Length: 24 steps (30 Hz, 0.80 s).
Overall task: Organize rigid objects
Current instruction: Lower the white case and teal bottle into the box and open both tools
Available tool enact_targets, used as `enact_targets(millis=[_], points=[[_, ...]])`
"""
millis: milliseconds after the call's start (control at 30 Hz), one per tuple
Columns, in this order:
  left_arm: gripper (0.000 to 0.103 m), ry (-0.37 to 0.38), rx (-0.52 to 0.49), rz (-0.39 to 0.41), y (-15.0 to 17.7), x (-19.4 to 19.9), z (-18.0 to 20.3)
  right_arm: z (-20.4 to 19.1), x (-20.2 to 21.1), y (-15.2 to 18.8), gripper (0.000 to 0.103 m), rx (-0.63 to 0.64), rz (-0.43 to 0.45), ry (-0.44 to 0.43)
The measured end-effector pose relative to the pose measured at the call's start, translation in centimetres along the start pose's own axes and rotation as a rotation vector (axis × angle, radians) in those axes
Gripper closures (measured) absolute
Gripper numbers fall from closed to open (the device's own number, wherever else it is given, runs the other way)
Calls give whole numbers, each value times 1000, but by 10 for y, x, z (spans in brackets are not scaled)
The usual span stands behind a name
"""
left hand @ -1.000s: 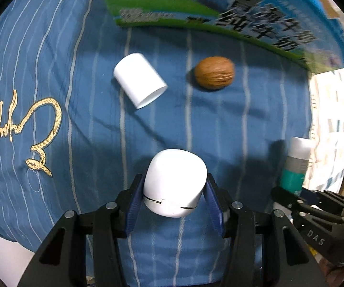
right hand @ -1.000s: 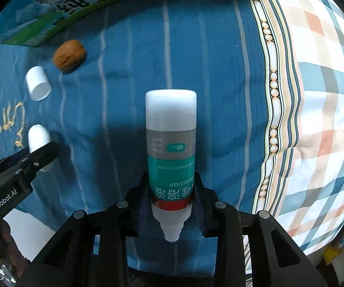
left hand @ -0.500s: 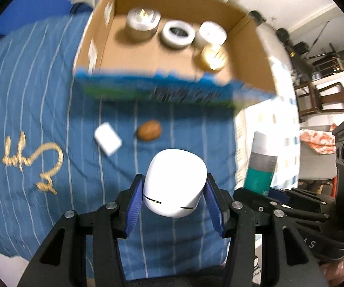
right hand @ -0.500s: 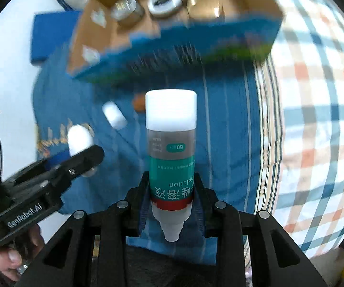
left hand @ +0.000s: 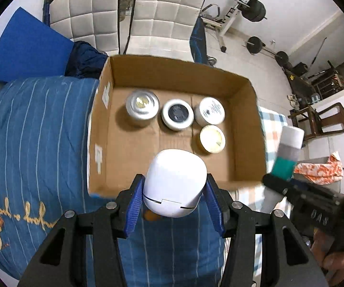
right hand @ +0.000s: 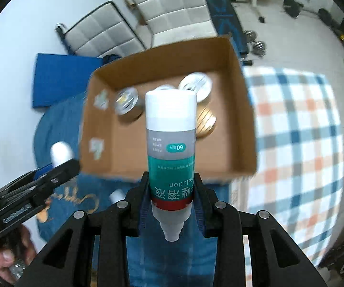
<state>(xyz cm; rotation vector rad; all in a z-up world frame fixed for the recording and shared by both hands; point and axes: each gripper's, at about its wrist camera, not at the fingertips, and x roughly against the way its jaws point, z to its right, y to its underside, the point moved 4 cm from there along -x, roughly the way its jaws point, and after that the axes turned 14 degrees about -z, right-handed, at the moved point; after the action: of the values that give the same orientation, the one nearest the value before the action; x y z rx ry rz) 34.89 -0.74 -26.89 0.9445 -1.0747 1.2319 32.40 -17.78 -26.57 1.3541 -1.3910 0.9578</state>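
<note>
Cardboard box (left hand: 246,129) holding four jars (left hand: 177,117), left tool (left hand: 175,197) gripping white case (left hand: 175,183), right tool (right hand: 172,195) gripping bottle (right hand: 170,143)

A rounded white case (left hand: 175,183) with a thin seam near its lower end is clamped between blue-padded jaws, held in the air just in front of the near wall of an open cardboard box (left hand: 251,124); the box sits on a blue striped cloth, flaps open, floor bare at the front; four round containers stand toward its back: a silver tin (left hand: 142,107) at the left, a white-rimmed dark-topped jar (left hand: 177,114) in the middle, a white-lidded jar (left hand: 209,113) at the right, and a pale yellow-lidded one (left hand: 212,138) just in front of that; a slim bottle (right hand: 170,148) with white cap, grey band and teal label printed "60" is gripped near its nozzle end, cap pointing at the box.
</note>
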Motion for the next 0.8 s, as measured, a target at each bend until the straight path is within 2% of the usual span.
enact_targets(millis=[167,367,600,700,800], points=[[56,-33,24,-23,-35,-19,-9,14,-21,-46,69,-41,-38,98],[56,-79,37,-82,-60,-54,-17,34,-76,-84,69,-83,-140,192],[56,-117,45,-206,-67,-113,-26,39,-127,-104,69,-93,-206,292],[56,-135,41,-259,-67,-137,-29,35,-138,-109,68,-75,-207,365],[56,-148,43,-309,-68,-158,-33,31,-148,-113,68,-82,-220,393]])
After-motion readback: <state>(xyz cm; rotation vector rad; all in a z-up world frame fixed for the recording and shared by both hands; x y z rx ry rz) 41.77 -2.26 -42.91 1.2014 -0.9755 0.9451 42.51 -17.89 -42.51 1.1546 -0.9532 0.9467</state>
